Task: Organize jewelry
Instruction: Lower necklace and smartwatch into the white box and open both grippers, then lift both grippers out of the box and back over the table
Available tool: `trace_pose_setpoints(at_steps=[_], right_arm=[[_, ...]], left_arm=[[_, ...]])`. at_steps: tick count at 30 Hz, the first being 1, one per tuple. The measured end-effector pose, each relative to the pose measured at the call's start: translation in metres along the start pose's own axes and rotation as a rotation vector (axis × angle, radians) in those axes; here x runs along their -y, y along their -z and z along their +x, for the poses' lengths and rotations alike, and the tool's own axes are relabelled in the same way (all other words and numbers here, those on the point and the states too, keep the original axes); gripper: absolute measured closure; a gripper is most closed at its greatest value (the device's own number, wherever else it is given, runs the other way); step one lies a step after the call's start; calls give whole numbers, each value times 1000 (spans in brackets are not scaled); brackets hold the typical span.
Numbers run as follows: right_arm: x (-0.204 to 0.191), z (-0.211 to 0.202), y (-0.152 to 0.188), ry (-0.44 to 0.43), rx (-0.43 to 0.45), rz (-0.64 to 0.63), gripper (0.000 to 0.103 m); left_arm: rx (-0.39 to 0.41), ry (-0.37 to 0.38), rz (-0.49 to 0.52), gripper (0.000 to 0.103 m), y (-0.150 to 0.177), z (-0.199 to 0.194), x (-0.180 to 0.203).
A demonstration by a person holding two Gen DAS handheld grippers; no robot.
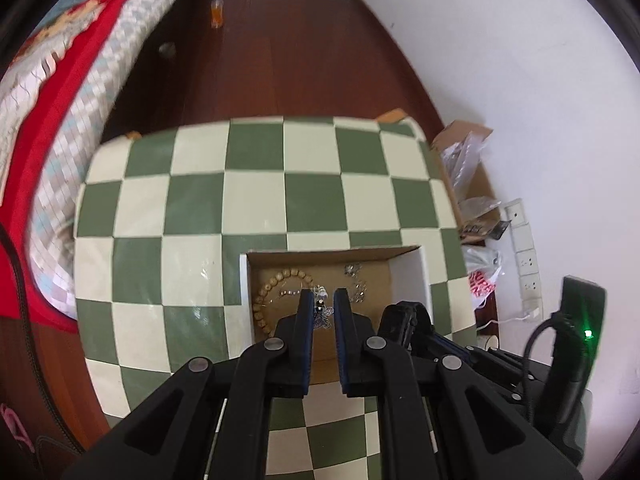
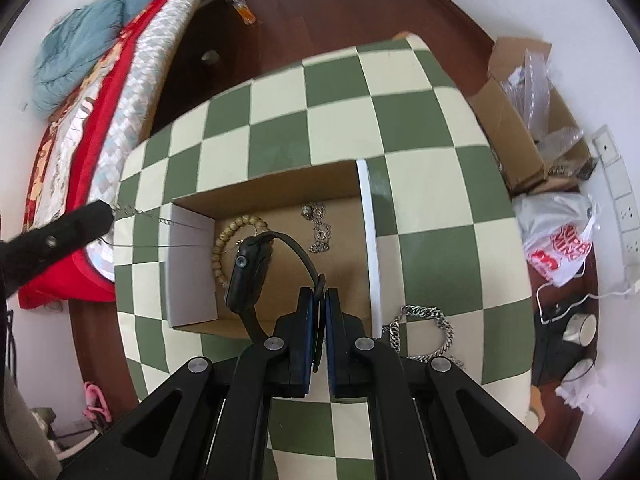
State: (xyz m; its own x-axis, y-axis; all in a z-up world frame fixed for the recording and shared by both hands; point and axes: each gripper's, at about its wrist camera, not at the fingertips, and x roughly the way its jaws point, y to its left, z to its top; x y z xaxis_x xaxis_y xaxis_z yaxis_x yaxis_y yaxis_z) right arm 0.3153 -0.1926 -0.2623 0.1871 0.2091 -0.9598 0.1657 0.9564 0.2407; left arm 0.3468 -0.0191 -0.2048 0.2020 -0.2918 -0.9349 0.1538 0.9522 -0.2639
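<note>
A: What does the right hand-held gripper (image 2: 319, 294) have?

B: Its fingers are pressed onto the strap of a black smartwatch (image 2: 250, 274). The watch body hangs over the open cardboard box (image 2: 188, 272), just above the box floor, with the strap arching from the body to the pads.

A: And the box contents?

B: A wooden bead bracelet (image 2: 224, 240) lies at the left side of the box, partly behind the watch. A thin silver chain (image 2: 319, 228) lies further in, toward the right wall. The box sits on the green-and-cream checkered counter (image 2: 432, 128).

A: Anything outside the box?

B: A heavy silver curb chain (image 2: 426, 326) lies on the counter just beside the box's right wall.

A: The left hand-held gripper (image 1: 323, 298)?

B: Its fingers are spread a little, with a small silver piece of jewelry (image 1: 322, 312) in the gap. Whether the pads touch it I cannot tell. From the right wrist view, its tip shows at the left with fine chain strands trailing toward the box's left wall.
</note>
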Motion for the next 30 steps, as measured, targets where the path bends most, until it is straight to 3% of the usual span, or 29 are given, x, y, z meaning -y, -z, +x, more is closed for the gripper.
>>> trace_pose_setpoints(at_steps=[3, 7, 9, 10, 11, 12, 13, 15, 17, 20, 23, 30], right_arm=[[-1, 10, -2, 17, -25, 7, 97], [-3, 12, -5, 40, -32, 12, 87], [-4, 8, -7, 36, -22, 21, 67], [-3, 7, -8, 30, -19, 27, 47], [-3, 4, -8, 29, -15, 31, 34], [-4, 2, -9, 32, -12, 30, 32], [-5, 0, -9, 34, -9, 26, 31], [-6, -4, -9, 54, -9, 11, 26], [-8, -7, -7, 71, -8, -7, 7], [-13, -11, 0, 122, -9, -59, 6], [-18, -11, 8, 152, -15, -105, 0], [-25, -13, 28, 188, 8, -152, 0]], left_arm=[[-51, -16, -14, 95, -3, 16, -3], [-75, -73, -15, 93, -4, 23, -2], [-78, -85, -22, 89, -4, 22, -3], [-78, -95, -26, 87, -5, 21, -3], [-74, -101, -28, 78, -5, 20, -4], [-65, -112, -32, 60, -5, 18, -5], [-57, -135, -39, 34, -6, 16, -7], [-35, -161, -54, 25, -6, 11, -11], [-11, -190, -57, 21, -3, 6, -17], [13, -231, -60, 2, 4, 1, -25], [45, -289, -59, 0, 19, -4, -34], [119, -376, -60, 0, 52, -16, -44]])
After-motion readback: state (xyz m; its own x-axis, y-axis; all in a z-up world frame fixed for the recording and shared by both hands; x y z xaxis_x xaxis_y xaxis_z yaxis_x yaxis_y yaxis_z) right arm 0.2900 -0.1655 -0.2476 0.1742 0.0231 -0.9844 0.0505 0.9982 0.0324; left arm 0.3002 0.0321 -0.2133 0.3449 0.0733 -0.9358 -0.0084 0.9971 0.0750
